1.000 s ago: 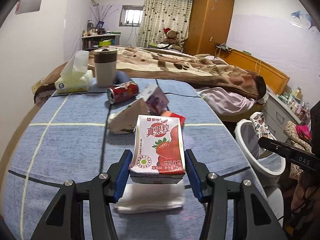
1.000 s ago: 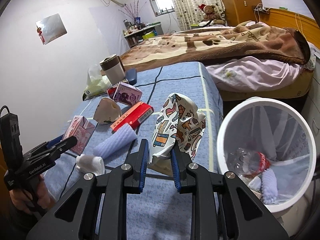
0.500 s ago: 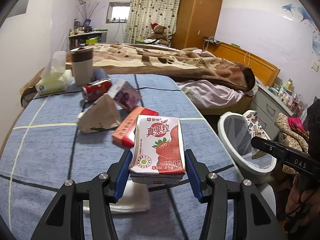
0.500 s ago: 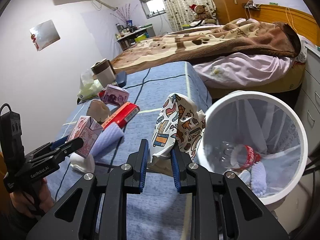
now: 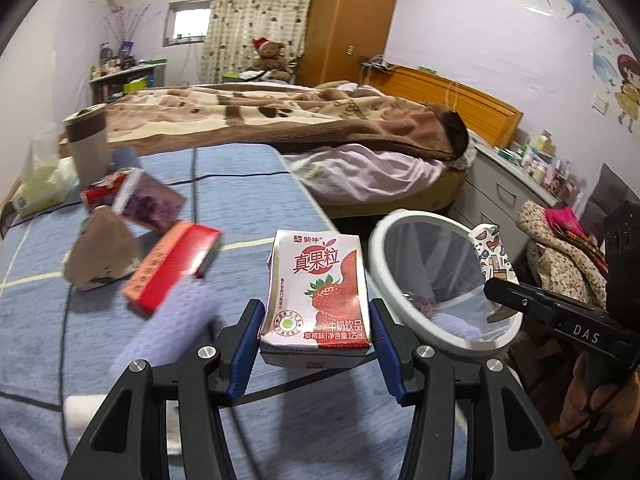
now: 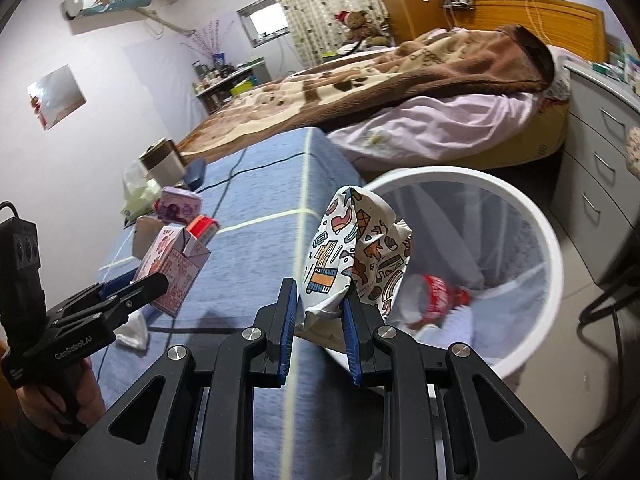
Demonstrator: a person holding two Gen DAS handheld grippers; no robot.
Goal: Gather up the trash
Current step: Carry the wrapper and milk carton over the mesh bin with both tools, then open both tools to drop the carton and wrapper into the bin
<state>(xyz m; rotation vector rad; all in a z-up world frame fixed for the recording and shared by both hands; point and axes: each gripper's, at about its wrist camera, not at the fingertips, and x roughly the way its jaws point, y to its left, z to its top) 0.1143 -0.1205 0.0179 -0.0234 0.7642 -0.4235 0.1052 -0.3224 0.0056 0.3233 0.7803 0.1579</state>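
risk: milk carton (image 5: 316, 300) could be dropped on the table (image 5: 240, 192) if released short of the bin (image 5: 440, 280) rim | left tool (image 5: 316, 336) clamped on carton, held up beside bin | right tool (image 6: 320, 312) clamped on crumpled patterned wrapper (image 6: 356, 252), held at bin rim, wrapper may snag there
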